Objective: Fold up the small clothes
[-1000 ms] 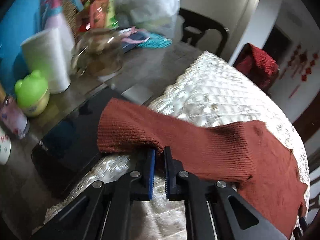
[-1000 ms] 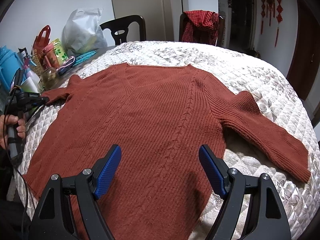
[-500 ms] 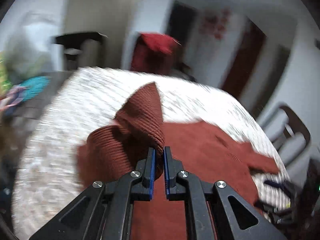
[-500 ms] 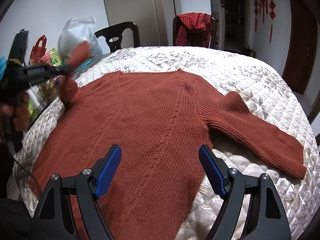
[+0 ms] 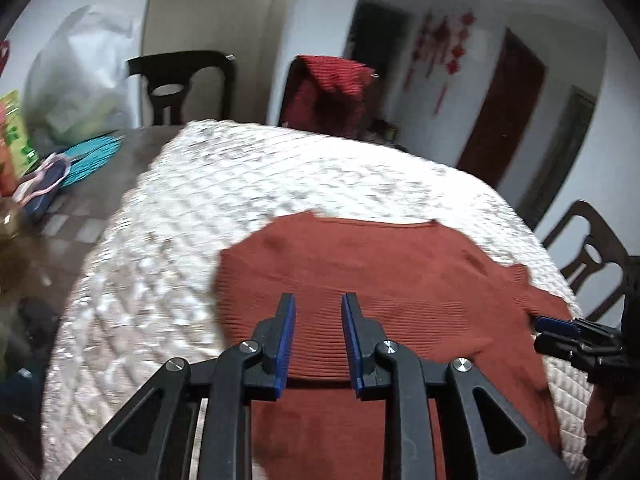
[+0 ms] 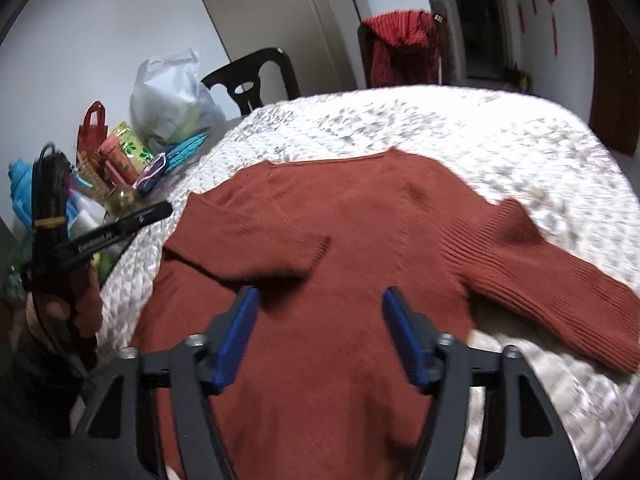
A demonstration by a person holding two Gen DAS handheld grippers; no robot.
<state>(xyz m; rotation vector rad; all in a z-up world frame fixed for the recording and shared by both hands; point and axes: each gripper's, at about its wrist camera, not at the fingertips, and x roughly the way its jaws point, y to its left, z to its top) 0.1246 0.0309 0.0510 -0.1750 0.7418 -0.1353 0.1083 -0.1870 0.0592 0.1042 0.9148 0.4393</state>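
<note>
A rust-red knit sweater (image 6: 360,240) lies flat on a white quilted table cover (image 6: 500,136). Its left sleeve (image 6: 256,240) lies folded across the chest; its right sleeve (image 6: 560,284) stretches out to the right. My left gripper (image 5: 318,320) is open and empty, just above the folded sleeve (image 5: 320,308). It also shows at the left of the right wrist view (image 6: 96,236), held by a hand. My right gripper (image 6: 320,320) is open and empty above the sweater's lower body; it shows at the right edge of the left wrist view (image 5: 560,332).
Clutter sits on the bare table at the left: a white plastic bag (image 6: 172,100), a red bag (image 6: 94,128), bottles and packets (image 6: 120,160). Dark chairs (image 6: 256,80) stand behind the table; one carries a red garment (image 6: 400,48). Another chair (image 5: 588,256) stands at the right.
My left gripper carried the left sleeve up and over onto the sweater's chest, then opened and let it go. My right gripper stayed open and moved a little forward.
</note>
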